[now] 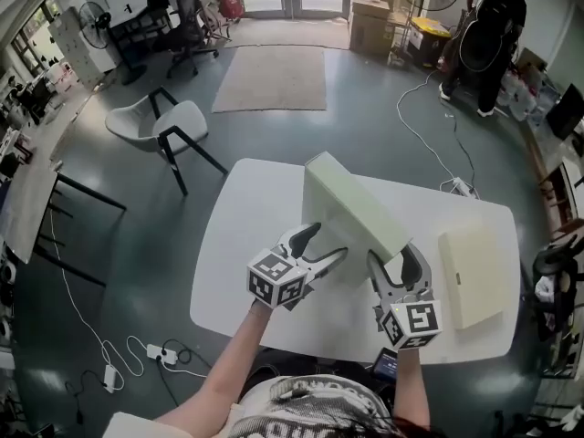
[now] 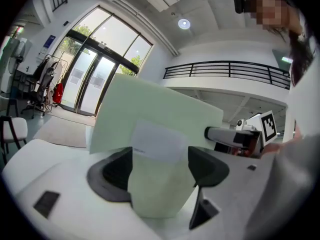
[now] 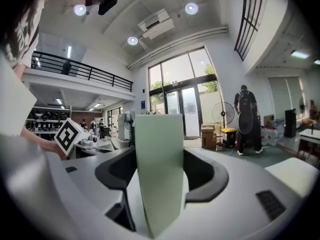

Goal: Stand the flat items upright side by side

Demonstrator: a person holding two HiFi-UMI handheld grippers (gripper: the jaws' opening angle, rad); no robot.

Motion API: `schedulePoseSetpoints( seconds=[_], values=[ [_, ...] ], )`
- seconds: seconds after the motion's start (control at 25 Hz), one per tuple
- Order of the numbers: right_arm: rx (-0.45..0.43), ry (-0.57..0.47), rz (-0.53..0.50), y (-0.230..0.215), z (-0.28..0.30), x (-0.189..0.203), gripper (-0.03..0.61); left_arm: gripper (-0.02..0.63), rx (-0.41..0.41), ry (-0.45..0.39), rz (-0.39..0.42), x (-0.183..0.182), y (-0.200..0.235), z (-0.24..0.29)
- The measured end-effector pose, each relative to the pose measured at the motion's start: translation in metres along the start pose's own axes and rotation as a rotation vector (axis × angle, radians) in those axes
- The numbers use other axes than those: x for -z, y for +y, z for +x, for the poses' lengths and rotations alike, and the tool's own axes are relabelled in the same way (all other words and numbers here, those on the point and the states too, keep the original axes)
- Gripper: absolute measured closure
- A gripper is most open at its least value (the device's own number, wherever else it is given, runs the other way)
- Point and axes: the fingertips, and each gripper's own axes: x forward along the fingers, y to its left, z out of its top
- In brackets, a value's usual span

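Grip status: both hand-held grippers are clamped on one pale green box [image 1: 351, 203], which sits between them above the white table [image 1: 246, 235]. The left gripper [image 1: 328, 242] has its jaws closed on the near end of the box. In the left gripper view, the left gripper [image 2: 160, 156] has a pad pressed against each side of the pale green box [image 2: 150, 109], and a white label [image 2: 155, 141] lies directly ahead of the jaws. The right gripper [image 1: 392, 255] holds the same end from the other side. In the right gripper view, the right gripper [image 3: 159, 169] pinches a narrow edge of the pale green box [image 3: 157, 134], with each jaw in contact with one face. The box stands nearly upright on a long edge, its narrow edge uppermost and its broad face turned toward the left gripper. Whether the lower edge touches the table cannot be told. A second flat item, a cream box [image 1: 470, 272], lies flat on the table on the outer side of the right gripper, well apart from the held box. The cream box [image 3: 295, 176] shows low at the right of the right gripper view. A person [image 1: 488, 35] stands far ahead of the right gripper.
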Motion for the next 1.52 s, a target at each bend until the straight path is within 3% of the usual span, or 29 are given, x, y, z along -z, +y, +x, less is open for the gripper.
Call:
schedulePoseSetpoints(
  seconds=[0.12, 0.24, 0.36, 0.56, 0.76, 0.88, 1.16, 1.52],
  values=[
    [0.000, 0.012, -0.005, 0.008, -0.003, 0.005, 0.282, 0.256, 0.027, 0.002, -0.008, 0.003, -0.013, 0.001],
    [-0.055, 0.036, 0.015, 0.018, -0.005, 0.007, 0.282, 0.257, 0.024, -0.013, -0.035, 0.003, -0.014, -0.002],
    [-0.151, 0.060, 0.094, 0.027, -0.011, 0.008, 0.284, 0.256, 0.024, -0.030, -0.059, 0.000, -0.010, -0.006],
    [-0.329, 0.080, 0.243, 0.048, -0.018, 0.008, 0.282, 0.258, 0.004, -0.025, -0.035, -0.004, 0.003, -0.017],
    [-0.452, 0.106, 0.212, 0.081, -0.018, 0.007, 0.282, 0.273, -0.050, -0.034, -0.043, -0.006, 0.020, -0.035],
    [-0.500, 0.112, 0.212, 0.099, -0.016, 0.008, 0.282, 0.332, -0.075, -0.054, -0.051, -0.008, 0.025, -0.045],
    [-0.556, 0.104, 0.226, 0.130, -0.003, 0.003, 0.282, 0.465, -0.127, -0.149, -0.102, -0.024, 0.039, -0.062],
    [-0.524, 0.102, 0.228, 0.129, 0.002, 0.005, 0.304, 0.460, -0.099, -0.165, -0.111, -0.026, 0.045, -0.063]
  ],
)
